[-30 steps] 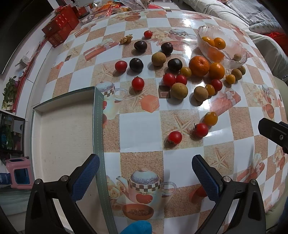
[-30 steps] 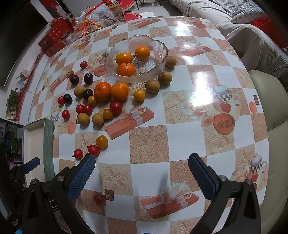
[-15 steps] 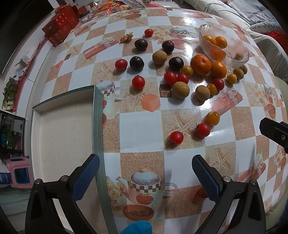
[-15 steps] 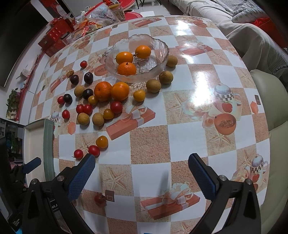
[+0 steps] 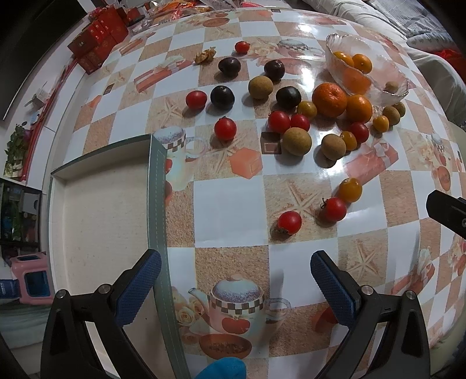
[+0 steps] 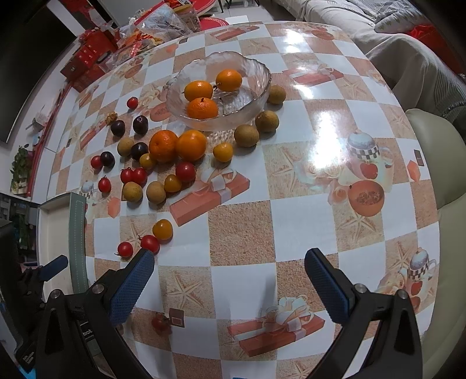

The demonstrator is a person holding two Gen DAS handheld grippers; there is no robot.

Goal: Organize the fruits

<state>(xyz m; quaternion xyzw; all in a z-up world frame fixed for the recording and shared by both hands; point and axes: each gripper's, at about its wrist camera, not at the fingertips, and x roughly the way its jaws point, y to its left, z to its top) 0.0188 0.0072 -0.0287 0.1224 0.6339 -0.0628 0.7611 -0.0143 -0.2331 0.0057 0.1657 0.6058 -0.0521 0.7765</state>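
Note:
Many fruits lie loose on the checked tablecloth: red tomatoes [image 5: 289, 222], dark plums [image 5: 222, 97], tan longans [image 5: 297, 141], small yellow fruits [image 5: 349, 190] and two oranges [image 5: 329, 95]. A glass bowl [image 6: 256, 96] holds three oranges [image 6: 202, 108]. My left gripper [image 5: 236, 287] is open and empty, above the table's near edge, just short of the nearest tomato. My right gripper [image 6: 228, 287] is open and empty, over the near part of the table, well short of the bowl.
An open shallow box [image 5: 99, 221] with a green rim sits at the table's left edge. Red boxes [image 5: 99, 43] and snack bags [image 6: 163, 26] stand at the far side. A cream chair [image 6: 445, 186] and a sofa [image 6: 407, 43] are on the right.
Both grippers have crept slightly forward toward the fruit. Both stay open and empty; no fruit has moved.

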